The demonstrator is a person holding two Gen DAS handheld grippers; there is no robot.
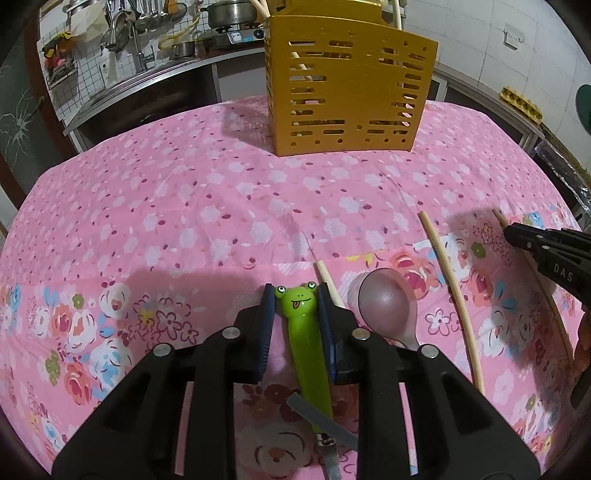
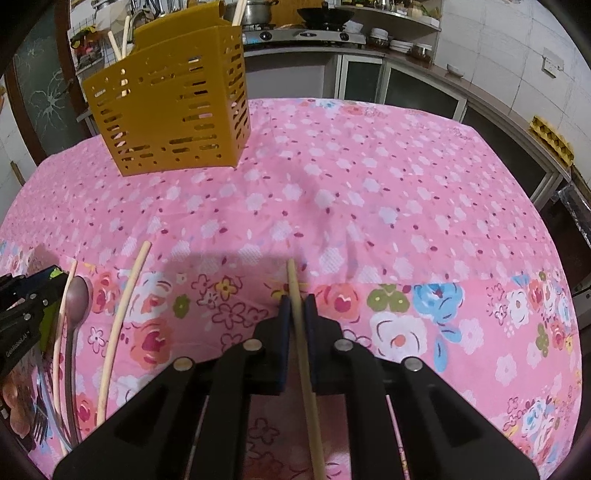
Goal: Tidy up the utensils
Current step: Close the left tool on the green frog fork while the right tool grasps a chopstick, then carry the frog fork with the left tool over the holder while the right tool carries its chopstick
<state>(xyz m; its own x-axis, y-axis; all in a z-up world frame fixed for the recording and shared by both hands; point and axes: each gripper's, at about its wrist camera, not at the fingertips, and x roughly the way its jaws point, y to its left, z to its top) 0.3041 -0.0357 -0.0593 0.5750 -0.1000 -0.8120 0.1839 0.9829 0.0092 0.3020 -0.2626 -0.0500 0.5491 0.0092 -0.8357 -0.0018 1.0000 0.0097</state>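
Left gripper (image 1: pixel 295 291): closed on green frog-handled utensil (image 1: pixel 306 332), frog head at the fingertips. Right gripper (image 2: pixel 298 301): clamped on wooden chopstick (image 2: pixel 301 339), tip protruding ahead. Purple spoon (image 1: pixel 388 306), loose chopstick (image 1: pixel 452 295) between them on pink tablecloth (image 1: pixel 221 206). Yellow holder (image 1: pixel 347 88) far side.

- A pink floral tablecloth (image 2: pixel 369 192) covers the table.
- A steel pot (image 1: pixel 229 13) sits on a gas stove (image 2: pixel 306 35) at the back counter.
- Ladles (image 1: pixel 147 16) hang above the sink faucet (image 1: pixel 138 48).
- A yellow egg tray (image 2: pixel 552 138) lies on the right counter.
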